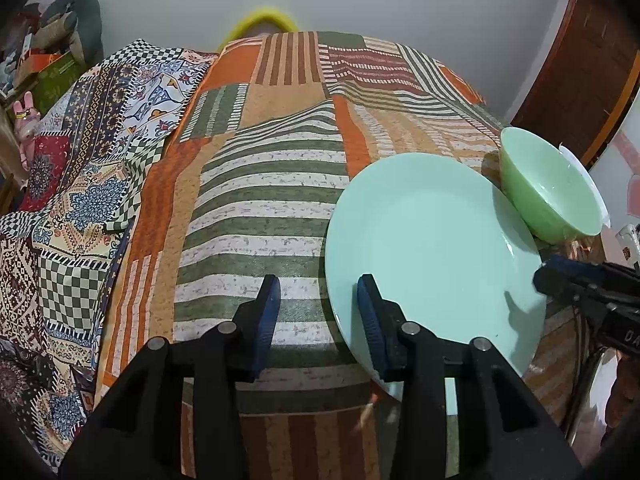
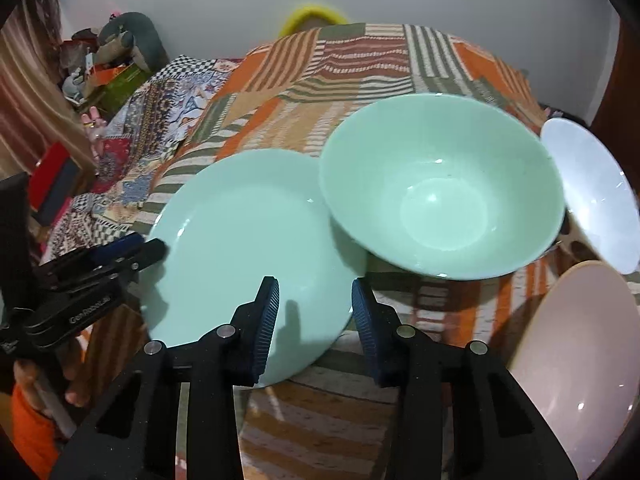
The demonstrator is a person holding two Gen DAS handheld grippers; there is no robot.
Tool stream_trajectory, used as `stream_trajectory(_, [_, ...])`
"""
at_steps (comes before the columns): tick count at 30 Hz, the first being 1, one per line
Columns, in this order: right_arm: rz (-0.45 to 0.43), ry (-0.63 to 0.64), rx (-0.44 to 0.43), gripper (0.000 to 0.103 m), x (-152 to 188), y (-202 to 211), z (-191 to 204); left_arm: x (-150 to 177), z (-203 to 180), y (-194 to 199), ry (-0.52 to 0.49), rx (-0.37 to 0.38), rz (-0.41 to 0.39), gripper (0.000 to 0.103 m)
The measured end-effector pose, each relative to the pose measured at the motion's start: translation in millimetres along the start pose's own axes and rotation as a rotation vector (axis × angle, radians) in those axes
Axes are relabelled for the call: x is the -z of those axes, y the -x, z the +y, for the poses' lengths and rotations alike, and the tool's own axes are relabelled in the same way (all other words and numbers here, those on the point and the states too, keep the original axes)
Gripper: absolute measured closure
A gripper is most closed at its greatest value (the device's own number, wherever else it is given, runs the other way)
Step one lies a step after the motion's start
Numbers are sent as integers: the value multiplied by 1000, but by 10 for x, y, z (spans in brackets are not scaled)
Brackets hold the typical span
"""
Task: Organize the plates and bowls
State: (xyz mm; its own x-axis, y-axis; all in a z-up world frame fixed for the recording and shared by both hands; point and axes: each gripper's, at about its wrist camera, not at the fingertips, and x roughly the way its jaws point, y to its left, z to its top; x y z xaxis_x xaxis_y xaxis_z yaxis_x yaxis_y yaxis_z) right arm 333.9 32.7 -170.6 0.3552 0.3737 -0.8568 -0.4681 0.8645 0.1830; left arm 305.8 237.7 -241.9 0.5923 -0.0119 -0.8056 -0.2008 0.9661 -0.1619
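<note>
A mint green plate [image 1: 432, 248] lies on the striped cloth; it also shows in the right wrist view [image 2: 248, 248]. A green bowl [image 2: 440, 188] sits at its far right edge, seen too in the left wrist view [image 1: 548, 188]. My left gripper [image 1: 316, 320] is open and empty, hovering over the plate's left rim; it shows at the left of the right wrist view [image 2: 132, 252]. My right gripper [image 2: 314, 320] is open and empty over the plate's near right rim; its tip shows in the left wrist view [image 1: 560, 272].
A white bowl [image 2: 592, 192] and a pale pink plate [image 2: 576, 360] lie to the right of the green bowl. A patterned quilt [image 1: 80, 208] covers the left side. Toys and boxes [image 1: 52, 52] are piled at the far left by the wall.
</note>
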Motion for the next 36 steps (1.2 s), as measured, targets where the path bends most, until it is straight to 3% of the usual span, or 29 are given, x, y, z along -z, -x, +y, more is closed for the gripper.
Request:
stream_trajectory(3, [-6, 5, 33, 68, -2, -27, -1, -4, -8, -4, -12, 4, 1, 66])
stream_trajectory(9, [16, -46, 16, 68, -21, -60, -104, -7, -47, -16, -33, 16, 1, 74])
stream_trajectory(11, [25, -44, 29, 72, -13, -105, -96, -3, -61, -26, -37, 24, 0, 76])
stream_trajectory(13, [21, -30, 32, 72, -16, -118, -62, -3, -73, -35, -44, 48, 6, 84])
stream_trajectory(20, [38, -27, 18, 71, -17, -131, -33, 83, -68, 47, -68, 41, 15, 84])
stream_trajectory(29, [76, 104, -34, 71, 183, -86, 146, 357, 69, 290, -61, 52, 61, 83])
stream_trajectory(36, [104, 72, -55, 72, 78, -191, 94, 376, 94, 289, -36, 46, 70, 83])
